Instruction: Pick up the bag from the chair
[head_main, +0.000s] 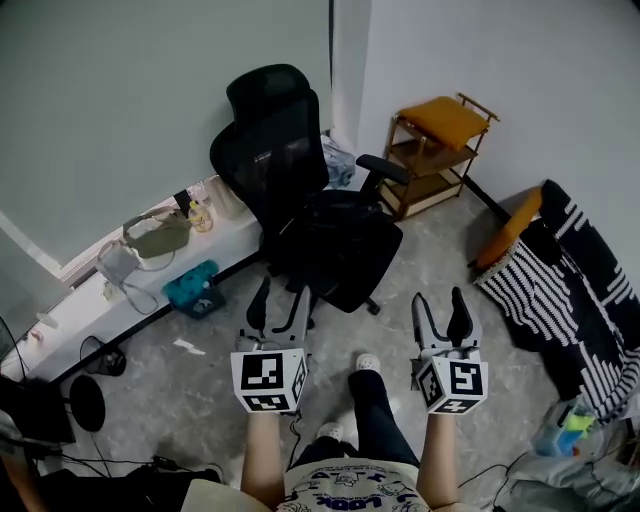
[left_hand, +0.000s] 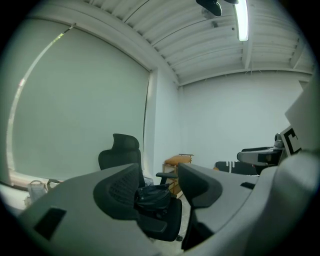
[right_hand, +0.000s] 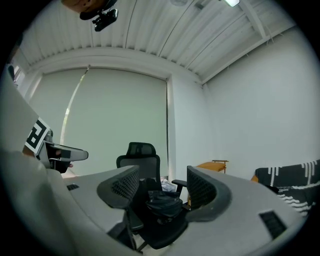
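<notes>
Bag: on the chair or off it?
On the chair. The bag lies on its seat; left gripper and right gripper are open, empty and short of it.

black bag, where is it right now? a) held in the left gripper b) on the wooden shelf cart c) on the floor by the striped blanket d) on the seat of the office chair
D: the black bag lies on the seat of the black office chair, while the left gripper and the right gripper are both open, empty and short of it.
</notes>
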